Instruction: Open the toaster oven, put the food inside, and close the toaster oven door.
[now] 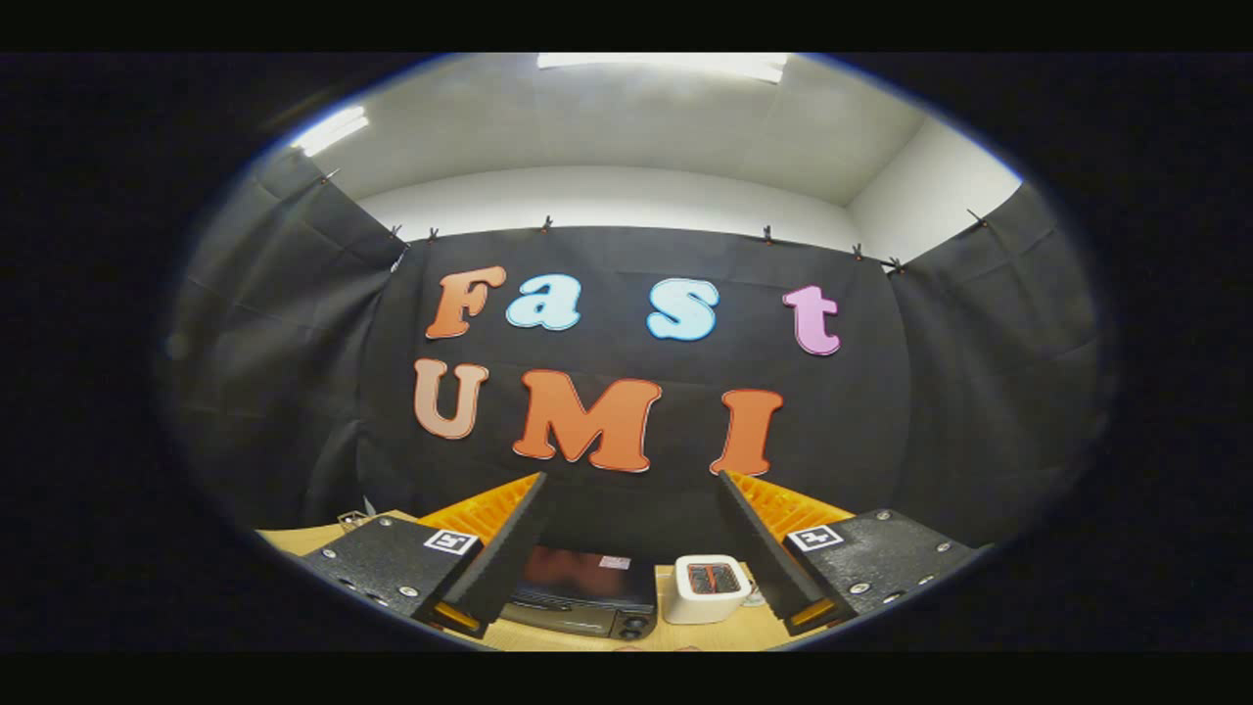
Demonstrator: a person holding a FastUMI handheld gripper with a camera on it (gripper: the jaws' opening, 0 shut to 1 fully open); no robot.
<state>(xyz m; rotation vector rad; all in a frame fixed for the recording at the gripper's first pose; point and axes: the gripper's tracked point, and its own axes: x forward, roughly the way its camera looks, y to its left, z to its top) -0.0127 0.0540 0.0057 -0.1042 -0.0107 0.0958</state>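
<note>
**Tongs held high and apart above the toaster oven**

The tongs [631, 490] sit at the bottom centre of the frame with their two fingers spread wide, nothing between the pads. The left finger [504, 548] and the right finger [768, 553] each have a dark inner pad and orange ribbing on the outer side.

Low in the frame, in the gap between the fingers, the toaster oven [582, 592] stands on the wooden counter [313, 537], its dark glass door shut and two knobs at its lower right corner. Just beside it, to the right, is a small white toaster [707, 587] with two slots on top, close to the right finger. I cannot make out the food.
</note>
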